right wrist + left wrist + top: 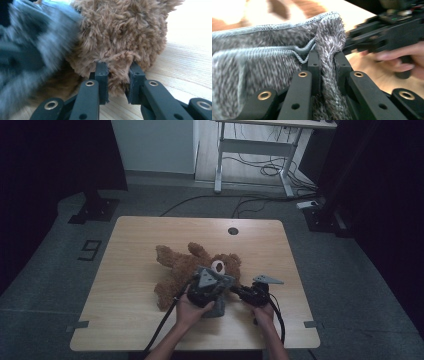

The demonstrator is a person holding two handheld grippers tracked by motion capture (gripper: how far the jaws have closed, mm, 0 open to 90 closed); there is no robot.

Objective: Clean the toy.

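Note:
A brown teddy bear (180,267) lies in the middle of the wooden table (130,250). A grey knitted garment (216,309) hangs at the bear's near side. My left gripper (212,287) is shut on a fold of the grey garment (262,72), whose hemmed edge stands pinched between the jaws of the left gripper (327,61). My right gripper (241,291) sits just right of it. In the right gripper view, the right gripper (117,72) is shut on a tuft of the teddy bear (120,32), with the garment (30,50) blurred at the left.
A round cable hole (233,230) sits near the table's far edge. Behind the table stands a white desk frame (255,150) with cables (270,170) on the floor. Black stand bases (94,210) flank the table. The other hand's gripper (387,32) is close by.

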